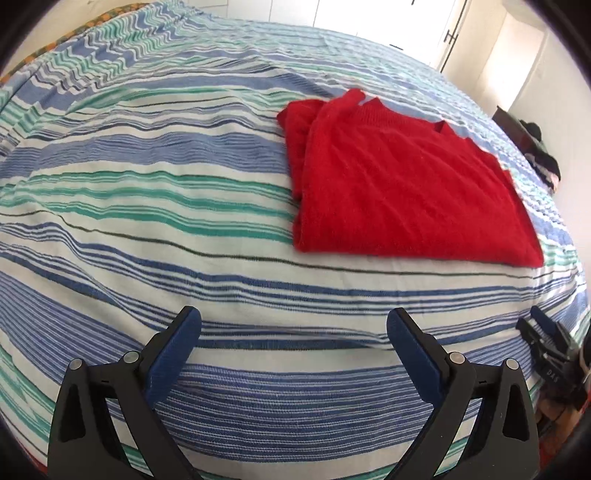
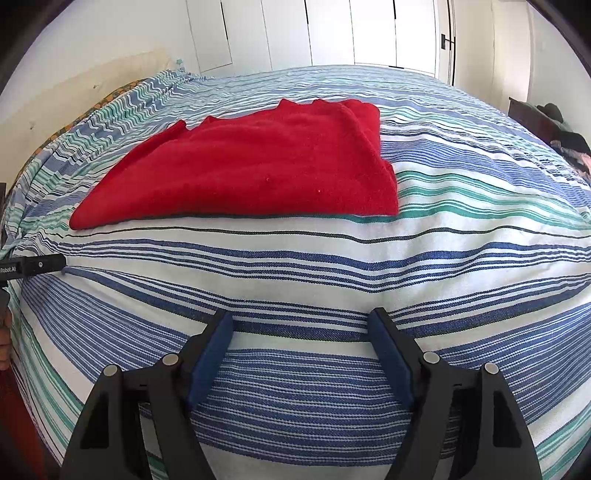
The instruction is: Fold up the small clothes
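Note:
A red knit garment (image 1: 406, 184) lies folded flat on the striped bedspread (image 1: 147, 206); it also shows in the right wrist view (image 2: 258, 170). My left gripper (image 1: 293, 325) is open and empty, low over the bed's near side, short of the garment and to its left. My right gripper (image 2: 301, 325) is open and empty, also short of the garment's near edge. The right gripper shows at the right edge of the left wrist view (image 1: 550, 339), and part of the left gripper shows at the left edge of the right wrist view (image 2: 33, 266).
The bedspread (image 2: 443, 258) has blue, green and white stripes. A dark piece of furniture with a pile of clothes (image 1: 539, 147) stands past the bed's right side. White wardrobe doors (image 2: 332, 33) stand behind the bed.

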Demonstrator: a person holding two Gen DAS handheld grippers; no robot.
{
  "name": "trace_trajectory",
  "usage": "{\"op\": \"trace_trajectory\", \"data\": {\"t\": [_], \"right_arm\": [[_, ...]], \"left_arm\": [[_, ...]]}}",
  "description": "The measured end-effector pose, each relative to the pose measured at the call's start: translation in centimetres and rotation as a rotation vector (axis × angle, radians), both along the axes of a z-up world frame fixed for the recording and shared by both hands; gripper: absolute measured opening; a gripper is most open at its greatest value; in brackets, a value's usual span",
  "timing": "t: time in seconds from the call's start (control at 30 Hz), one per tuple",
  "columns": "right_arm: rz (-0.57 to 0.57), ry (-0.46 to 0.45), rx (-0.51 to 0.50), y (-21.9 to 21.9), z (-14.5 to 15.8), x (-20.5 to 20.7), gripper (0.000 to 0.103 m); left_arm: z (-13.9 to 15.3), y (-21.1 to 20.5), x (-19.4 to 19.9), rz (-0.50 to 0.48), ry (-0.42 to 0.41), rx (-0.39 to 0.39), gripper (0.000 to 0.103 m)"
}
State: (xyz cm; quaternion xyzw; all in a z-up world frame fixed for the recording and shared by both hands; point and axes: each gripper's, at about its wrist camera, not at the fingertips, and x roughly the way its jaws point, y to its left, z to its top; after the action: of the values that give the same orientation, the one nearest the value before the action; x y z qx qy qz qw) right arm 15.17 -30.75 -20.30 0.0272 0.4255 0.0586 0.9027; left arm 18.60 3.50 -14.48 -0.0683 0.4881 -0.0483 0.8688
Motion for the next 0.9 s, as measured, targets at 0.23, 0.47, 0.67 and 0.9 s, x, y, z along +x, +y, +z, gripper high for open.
{"op": "trace_trajectory", "data": {"t": [0.23,0.47,0.67,0.9], "right_arm": [[0.000,0.000,0.000,0.0,0.1,0.0,0.076],[0.003,0.005,0.007,0.0,0.1,0.1,0.077],[0.006,0.006,0.011,0.2,0.1,0.2,0.080],[0.009,0.004,0.009,0.4,0.1,0.3,0.082]], "left_arm": [[2.7,-1.3,10.9,-0.079,0.033,-0.127,0.101],[-0.7,-3.5,21.9,-0.051,0.140,0.044,0.100],[-1.9,4.1,23.1,0.254,0.175,-0.283,0.092],[-0.5,6.8,17.3,0.074,0.107,-0.589,0.092]]}}
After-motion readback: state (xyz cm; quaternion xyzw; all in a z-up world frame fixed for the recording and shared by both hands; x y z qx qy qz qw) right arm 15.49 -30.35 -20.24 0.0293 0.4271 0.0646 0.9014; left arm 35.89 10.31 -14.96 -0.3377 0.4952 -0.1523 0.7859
